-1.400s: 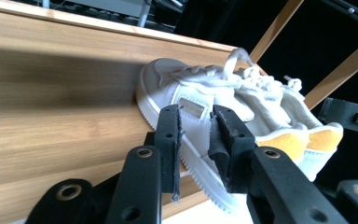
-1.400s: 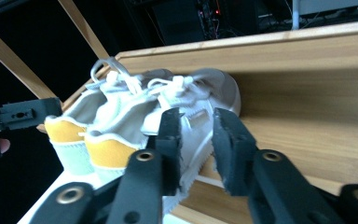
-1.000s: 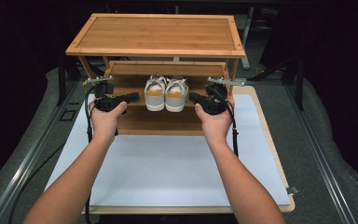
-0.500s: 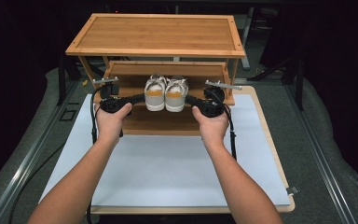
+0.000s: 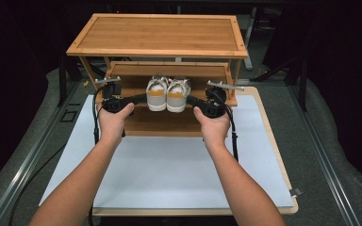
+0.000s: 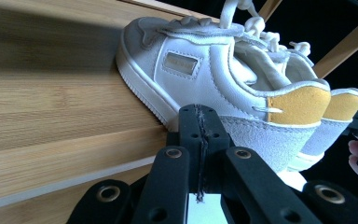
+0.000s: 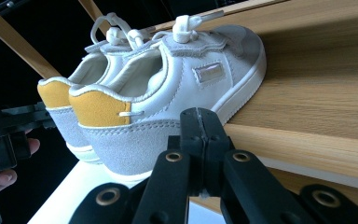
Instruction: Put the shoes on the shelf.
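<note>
A pair of small white shoes with yellow heel patches, the left shoe (image 5: 156, 94) and the right shoe (image 5: 177, 94), stands side by side on the middle shelf (image 5: 127, 77) of a wooden rack. Their heels face me and hang over the shelf's front edge. My left gripper (image 5: 142, 98) is shut, its tip against the outer side of the left shoe (image 6: 205, 70) by the sole. My right gripper (image 5: 191, 100) is shut too, its tip against the outer side of the right shoe (image 7: 168, 88). Nothing is between either pair of jaws.
The rack's top shelf (image 5: 155, 35) overhangs the shoes, and a lower shelf (image 5: 160, 125) sits below them. The rack stands at the far end of a white mat (image 5: 169, 174) on a wood-edged board. Dark floor and metal rails lie at both sides.
</note>
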{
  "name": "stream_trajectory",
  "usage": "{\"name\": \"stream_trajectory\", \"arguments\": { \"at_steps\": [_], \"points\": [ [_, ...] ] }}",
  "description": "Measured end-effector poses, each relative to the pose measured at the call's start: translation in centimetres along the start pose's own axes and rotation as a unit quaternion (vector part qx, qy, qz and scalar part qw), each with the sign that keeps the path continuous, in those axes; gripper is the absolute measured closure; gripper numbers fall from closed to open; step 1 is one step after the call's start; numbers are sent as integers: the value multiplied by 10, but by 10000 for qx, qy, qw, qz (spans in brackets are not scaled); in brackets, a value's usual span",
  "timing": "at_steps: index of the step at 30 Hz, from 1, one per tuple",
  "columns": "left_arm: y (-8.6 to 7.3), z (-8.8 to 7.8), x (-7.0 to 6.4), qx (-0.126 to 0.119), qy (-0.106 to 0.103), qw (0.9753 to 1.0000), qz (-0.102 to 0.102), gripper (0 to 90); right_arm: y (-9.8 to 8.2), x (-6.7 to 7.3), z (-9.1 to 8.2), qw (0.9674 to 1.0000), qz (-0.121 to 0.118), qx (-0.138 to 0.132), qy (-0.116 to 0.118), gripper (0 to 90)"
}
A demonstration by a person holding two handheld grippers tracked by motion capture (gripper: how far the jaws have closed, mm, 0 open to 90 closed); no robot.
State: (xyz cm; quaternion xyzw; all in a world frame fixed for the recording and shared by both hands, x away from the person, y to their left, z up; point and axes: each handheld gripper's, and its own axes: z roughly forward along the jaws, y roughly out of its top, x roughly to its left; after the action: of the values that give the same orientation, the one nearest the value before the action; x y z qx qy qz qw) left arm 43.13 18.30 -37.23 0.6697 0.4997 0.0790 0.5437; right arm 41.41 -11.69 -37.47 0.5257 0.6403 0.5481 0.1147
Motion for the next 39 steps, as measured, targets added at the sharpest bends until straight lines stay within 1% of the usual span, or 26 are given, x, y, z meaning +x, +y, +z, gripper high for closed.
{"name": "stream_trajectory", "arguments": {
  "at_steps": [3,4,5,6,8,9,10,12,13,14,16,18,20,24,28,29,30,31,34,35,36,37,39],
  "points": [
    [1,1,0,-8,28,10000,16,899,1,1,1,10000,-6,17,-9,900],
    [1,2,0,-11,31,10000,-4,899,2,1,0,9999,-49,116,-83,900],
    [2,2,1,-1,20,10000,-9,899,3,1,2,10000,-25,26,-39,900],
    [2,3,1,-1,19,10000,-18,898,4,1,2,9999,-58,37,-77,900],
    [3,4,1,7,37,10000,-19,899,5,0,4,10000,-54,1,-76,900],
    [3,5,0,4,54,10000,-39,898,6,0,3,9998,-68,85,-158,900],
    [4,6,0,5,57,10000,-44,898,7,-1,4,9999,-65,80,-127,900],
    [5,7,1,-7,65,10000,-42,898,8,-2,6,9999,-57,47,-138,900],
    [5,8,2,-11,65,9999,-78,899,8,-2,6,9998,-31,56,-170,900],
    [6,9,3,-3,70,9999,-88,899,8,-3,8,9999,12,14,-107,900],
    [7,10,3,-15,98,9999,-97,898,9,-4,9,9999,23,17,-100,900],
    [9,12,4,13,94,9999,-68,899,10,-5,11,9999,28,46,-138,900],
    [10,14,5,9,141,9999,-54,899,11,-6,13,9999,51,9,-100,900],
    [12,18,7,-23,155,9999,-49,899,13,-8,17,9999,79,-5,-132,900],
    [14,22,9,-76,186,9997,-123,899,16,-10,21,9998,71,-33,-162,900],
    [15,23,9,-85,206,9997,-83,899,16,-10,22,9998,77,-44,-177,900],
    [15,24,9,-90,223,9997,-103,899,17,-10,23,9997,82,-46,-224,900],
    [16,24,10,-100,227,9996,-109,899,17,-11,24,9998,89,-52,-175,900],
    [17,26,12,-115,230,9996,-85,899,19,-11,26,9998,71,-23,-209,900],
    [16,27,11,-120,231,9996,-97,899,19,-11,27,9997,55,-55,-223,900],
    [17,27,11,-119,249,9996,-66,899,20,-12,27,9997,38,-29,-240,900],
    [17,28,10,-119,263,9996,-64,899,21,-12,27,9995,32,5,-316,900],
    [18,29,10,-107,268,9996,-81,899,21,-13,29,9996,81,-41,-264,900]
  ]
}}
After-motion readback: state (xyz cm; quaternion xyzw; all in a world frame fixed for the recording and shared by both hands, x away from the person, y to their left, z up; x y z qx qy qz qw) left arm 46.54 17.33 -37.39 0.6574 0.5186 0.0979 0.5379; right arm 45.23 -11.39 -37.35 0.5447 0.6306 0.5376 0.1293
